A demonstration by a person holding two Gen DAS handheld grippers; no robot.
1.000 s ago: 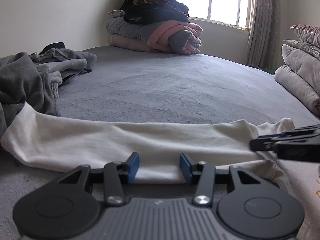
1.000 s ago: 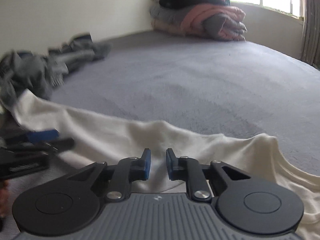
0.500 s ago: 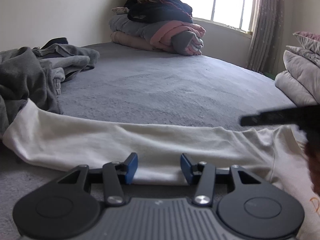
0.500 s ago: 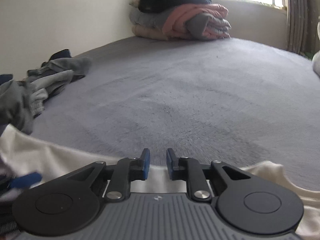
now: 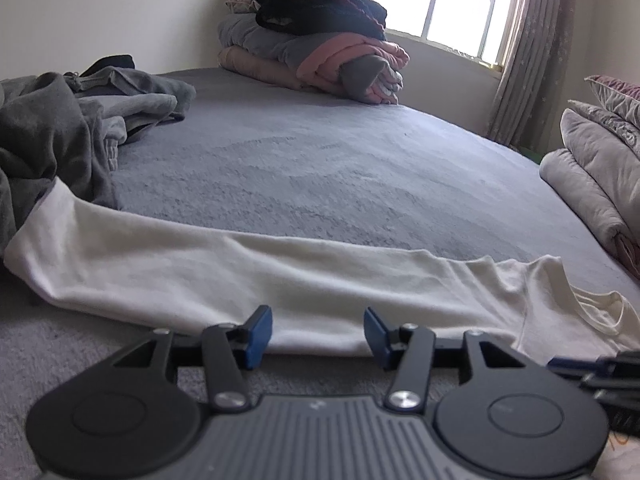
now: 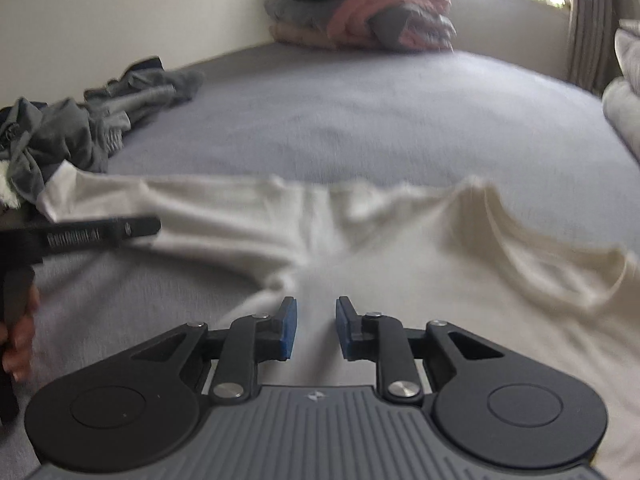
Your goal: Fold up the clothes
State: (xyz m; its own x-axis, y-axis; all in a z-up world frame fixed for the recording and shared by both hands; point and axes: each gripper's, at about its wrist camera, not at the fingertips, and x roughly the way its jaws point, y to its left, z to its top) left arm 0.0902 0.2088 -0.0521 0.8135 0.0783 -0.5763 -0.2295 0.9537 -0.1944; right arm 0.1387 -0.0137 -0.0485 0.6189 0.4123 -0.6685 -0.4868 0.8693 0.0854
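A cream long-sleeved shirt (image 5: 248,276) lies flat on the grey bed, one sleeve stretched left toward a grey clothes heap. My left gripper (image 5: 318,334) is open and empty, its blue pads just short of the sleeve's near edge. My right gripper (image 6: 316,330) is open by a small gap and empty, low over the shirt's body (image 6: 420,280) near the armpit. The neckline (image 6: 560,264) lies to its right. The left gripper also shows at the left edge of the right wrist view (image 6: 100,230).
A heap of grey clothes (image 5: 60,136) lies at the left of the bed (image 5: 340,168). Folded blankets and dark clothes (image 5: 320,48) are stacked at the far wall under the window. Grey pillows (image 5: 600,176) stand at the right.
My right gripper swung up and away, then came back down over the shirt's body, with its jaws slightly wider. The left gripper has barely moved and stays open.
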